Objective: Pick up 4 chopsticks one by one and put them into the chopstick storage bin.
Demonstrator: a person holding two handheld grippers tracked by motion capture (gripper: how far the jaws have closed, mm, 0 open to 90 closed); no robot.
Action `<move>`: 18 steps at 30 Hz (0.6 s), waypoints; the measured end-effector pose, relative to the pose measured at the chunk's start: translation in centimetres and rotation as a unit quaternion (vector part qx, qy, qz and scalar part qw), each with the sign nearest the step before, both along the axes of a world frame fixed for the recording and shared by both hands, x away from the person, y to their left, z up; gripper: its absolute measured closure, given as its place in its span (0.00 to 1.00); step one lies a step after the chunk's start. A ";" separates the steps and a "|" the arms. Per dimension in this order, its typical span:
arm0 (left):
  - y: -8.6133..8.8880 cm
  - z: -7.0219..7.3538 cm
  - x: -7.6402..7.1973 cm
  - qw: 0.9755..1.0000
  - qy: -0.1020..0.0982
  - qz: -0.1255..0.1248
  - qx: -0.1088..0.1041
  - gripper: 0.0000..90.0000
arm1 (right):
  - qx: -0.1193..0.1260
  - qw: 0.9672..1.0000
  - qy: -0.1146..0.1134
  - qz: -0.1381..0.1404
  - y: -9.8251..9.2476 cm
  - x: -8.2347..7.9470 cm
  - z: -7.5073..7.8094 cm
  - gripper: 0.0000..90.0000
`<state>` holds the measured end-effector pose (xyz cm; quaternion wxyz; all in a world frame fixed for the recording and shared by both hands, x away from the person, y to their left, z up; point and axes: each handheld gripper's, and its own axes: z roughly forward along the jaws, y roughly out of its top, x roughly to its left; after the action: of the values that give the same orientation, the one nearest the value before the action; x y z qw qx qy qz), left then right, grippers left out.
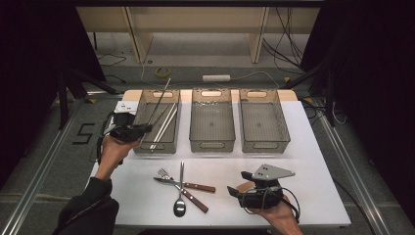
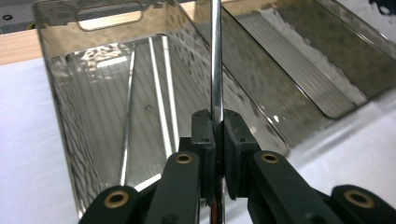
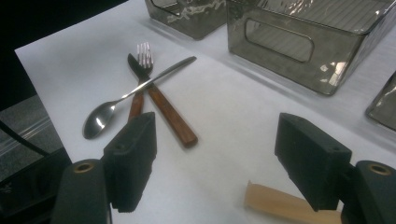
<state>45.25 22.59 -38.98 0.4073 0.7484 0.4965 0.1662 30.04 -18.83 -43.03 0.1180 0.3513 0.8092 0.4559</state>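
My left gripper (image 1: 147,128) (image 2: 215,122) is shut on a thin metal chopstick (image 1: 160,100) (image 2: 215,56), which slants up over the left smoky plastic bin (image 1: 155,149) (image 2: 60,93). More metal chopsticks (image 1: 164,125) (image 2: 161,93) lie on that bin's floor. My right gripper (image 1: 234,192) (image 3: 224,140) stands open low over the white table near its front right, with nothing between its pads. A pale wooden piece (image 1: 245,186) (image 3: 280,203) lies under its right jaw. A spoon (image 1: 179,205) (image 3: 100,116), a fork (image 1: 164,173) (image 3: 144,53) and a wooden-handled knife (image 1: 195,186) (image 3: 170,119) lie crossed at the front middle.
Two more smoky bins, the middle one (image 1: 212,144) (image 3: 289,42) and the right one (image 1: 264,146), stand in a row beside the left bin. The white table (image 1: 313,161) ends close behind the bins. Cables and a shelf frame lie on the floor beyond.
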 end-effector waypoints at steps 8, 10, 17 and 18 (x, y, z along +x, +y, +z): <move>0.4 -0.4 2.1 1.000 0.009 0.018 0.005 0.93 | -0.003 1.000 -0.001 0.005 0.0 -0.2 0.0 0.34; 0.4 -0.5 2.6 1.000 0.010 0.019 0.005 0.93 | -0.003 1.000 -0.001 0.005 0.0 -0.2 0.0 0.34; 0.6 -1.3 3.9 0.999 0.017 0.033 0.012 0.93 | -0.003 1.000 -0.001 0.008 0.0 -0.3 0.0 0.34; 0.6 -1.4 4.1 0.999 0.018 0.033 0.015 0.93 | -0.004 1.000 0.000 0.009 0.0 -0.3 0.0 0.34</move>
<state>49.32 23.22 -40.42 0.3816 0.7402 0.5258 0.1735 29.73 -18.82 -43.03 0.1154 0.3435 0.8140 0.4538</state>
